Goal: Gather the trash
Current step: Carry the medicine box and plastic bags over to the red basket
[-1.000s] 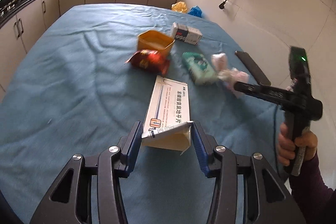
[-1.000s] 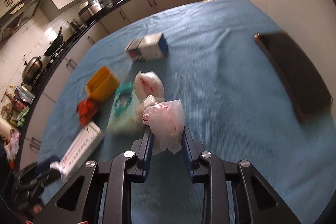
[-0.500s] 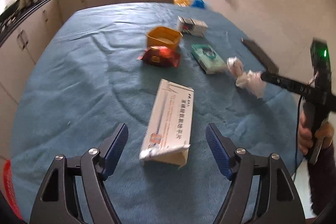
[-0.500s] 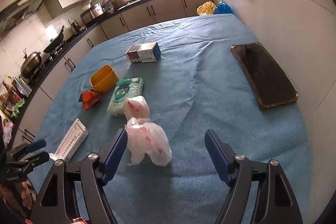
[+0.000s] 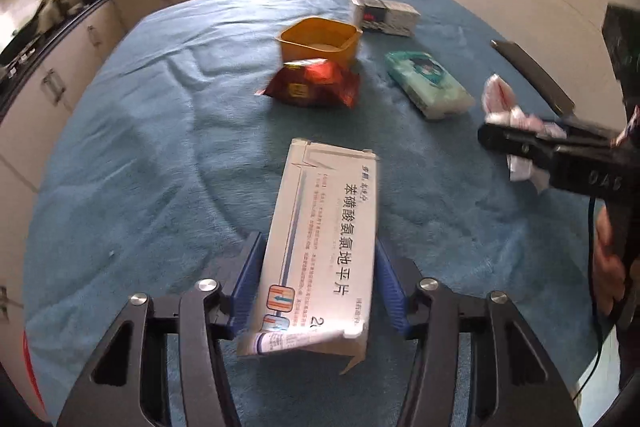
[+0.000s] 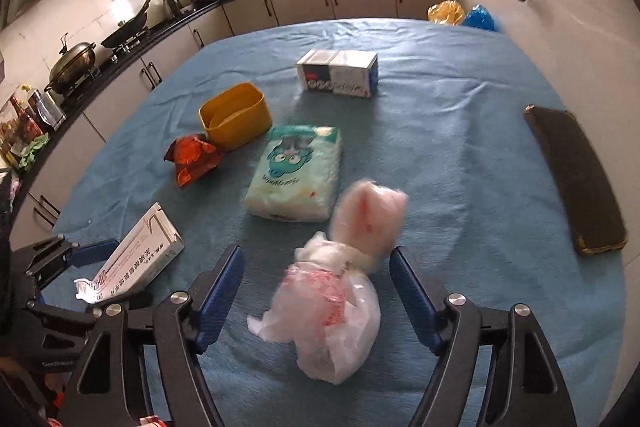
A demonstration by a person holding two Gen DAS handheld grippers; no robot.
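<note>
A white medicine box [image 5: 324, 251] with a torn open end lies on the blue tablecloth between the pads of my left gripper [image 5: 318, 281]; the jaws stand close on both its sides and appear to touch it. It also shows in the right wrist view [image 6: 132, 259]. A crumpled white and pink plastic bag [image 6: 336, 311] lies between the wide-open jaws of my right gripper [image 6: 316, 291], which do not touch it. A red snack wrapper [image 5: 312, 87] lies beside a yellow tub [image 5: 320, 41].
A green wet-wipe pack [image 6: 296, 171], a small white and blue carton [image 6: 340, 73] and a dark flat case [image 6: 576, 179] near the right edge lie on the tablecloth [image 5: 140, 147]. Kitchen counters run along the far and left sides.
Both grippers opened and let go half a second ago. Now the left jaws have narrowed around the medicine box again, and the right gripper has moved forward around the plastic bag, still open.
</note>
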